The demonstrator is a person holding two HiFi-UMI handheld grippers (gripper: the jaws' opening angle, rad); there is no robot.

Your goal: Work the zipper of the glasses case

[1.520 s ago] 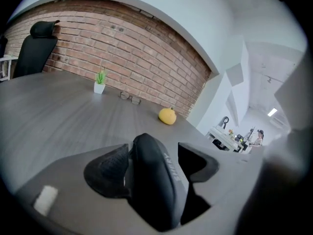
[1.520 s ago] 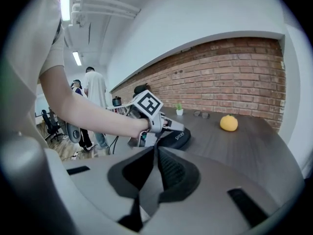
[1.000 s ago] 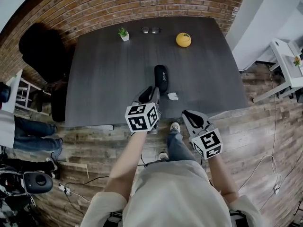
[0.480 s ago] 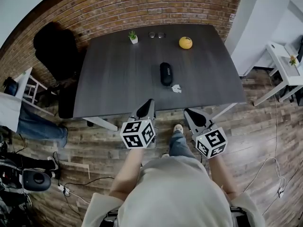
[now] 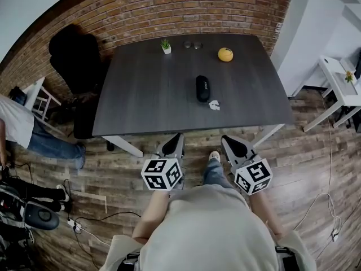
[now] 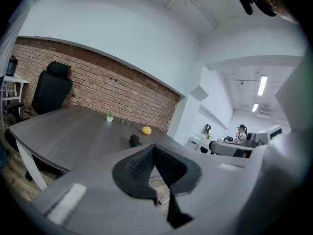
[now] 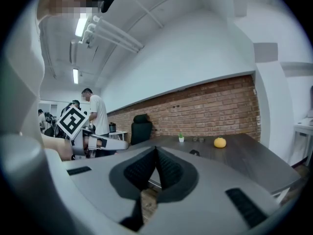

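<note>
Head view puts your left gripper (image 5: 173, 142) and right gripper (image 5: 232, 144) side by side off the near edge of the dark table (image 5: 141, 100), above the wood floor (image 5: 316, 168), both with jaws pressed together and nothing between them. The black glasses case (image 5: 202, 88) lies well apart from both, out toward the middle of the table, with a small white scrap (image 5: 214, 105) just beside its near right end.
</note>
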